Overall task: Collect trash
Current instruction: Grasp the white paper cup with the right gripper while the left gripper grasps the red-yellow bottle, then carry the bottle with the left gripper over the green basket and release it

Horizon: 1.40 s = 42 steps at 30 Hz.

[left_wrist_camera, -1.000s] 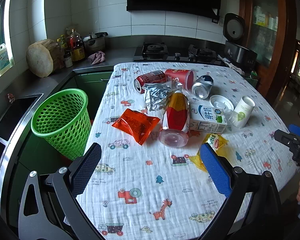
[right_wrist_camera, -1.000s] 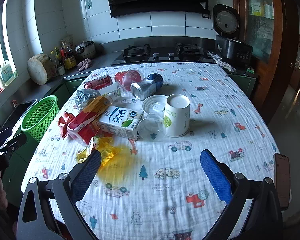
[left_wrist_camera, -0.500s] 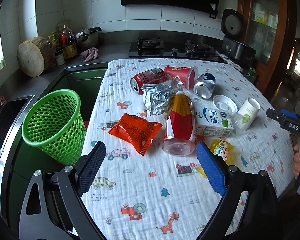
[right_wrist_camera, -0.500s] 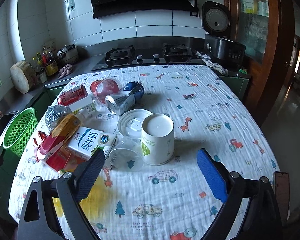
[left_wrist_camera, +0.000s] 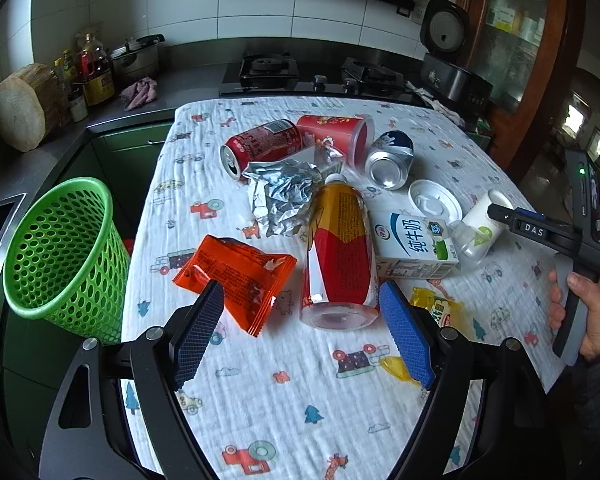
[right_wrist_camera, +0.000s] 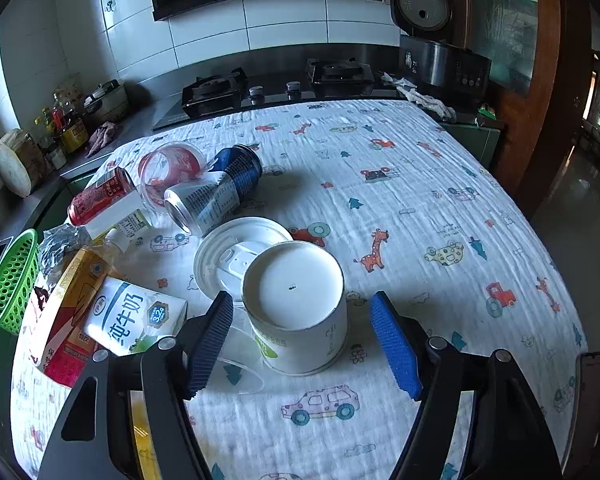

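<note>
Paper cup [right_wrist_camera: 296, 308] inverted, white; right tool [right_wrist_camera: 302, 340] closing astride it, left tool [left_wrist_camera: 300, 336] closing over bottle [left_wrist_camera: 340, 252].

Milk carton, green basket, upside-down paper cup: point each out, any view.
milk carton [left_wrist_camera: 414, 242], left wrist view, on its printed top face.
green basket [left_wrist_camera: 66, 254], left wrist view, on its perforated outer wall.
paper cup [right_wrist_camera: 296, 290], right wrist view, on its upturned white base.
</note>
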{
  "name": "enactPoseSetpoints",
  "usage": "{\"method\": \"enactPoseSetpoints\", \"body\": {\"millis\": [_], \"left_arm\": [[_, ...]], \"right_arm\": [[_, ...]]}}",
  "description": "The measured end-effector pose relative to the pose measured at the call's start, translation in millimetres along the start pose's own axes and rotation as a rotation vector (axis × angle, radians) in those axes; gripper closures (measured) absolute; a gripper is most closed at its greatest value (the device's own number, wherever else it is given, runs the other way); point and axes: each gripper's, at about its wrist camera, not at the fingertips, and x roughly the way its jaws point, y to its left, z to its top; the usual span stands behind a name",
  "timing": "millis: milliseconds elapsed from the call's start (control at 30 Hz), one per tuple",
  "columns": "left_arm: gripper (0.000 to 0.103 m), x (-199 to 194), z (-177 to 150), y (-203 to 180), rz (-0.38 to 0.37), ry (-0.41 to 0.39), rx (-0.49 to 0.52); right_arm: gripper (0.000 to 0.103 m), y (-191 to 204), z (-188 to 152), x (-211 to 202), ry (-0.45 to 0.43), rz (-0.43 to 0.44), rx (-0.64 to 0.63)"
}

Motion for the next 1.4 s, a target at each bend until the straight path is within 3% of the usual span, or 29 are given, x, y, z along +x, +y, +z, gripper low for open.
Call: {"method": "enactPoseSetpoints", "body": {"millis": [267, 633, 800, 867, 967, 1400], "left_arm": [[0.024, 46, 17, -18, -0.056, 0.078, 0.048], [0.024, 102, 29, -33, -0.071, 0.196, 0.137], [0.025, 118, 29, -32, -0.073, 0.233, 0.131], [0.025, 122, 29, -31, -0.083, 0.243, 0.124], [0.036, 124, 29, -32, -0.124, 0.254, 0.109], [0.038, 100, 25, -26, -0.136, 0.211, 0.065]], "right_arm": [[0.048, 1, 5, 17, 0.024, 0.002, 0.006], [0.048, -2, 6, 4, 0.006, -0.009, 0.007], [0.048, -3, 4, -9, -0.006, -0.007, 0.000], [0.048, -1, 3, -13, -0.005, -0.003, -0.007], [0.048, 2, 3, -18, -0.008, -0.002, -0.024], [0.048, 17, 8, -42, -0.046, -0.020, -0.115]]}}
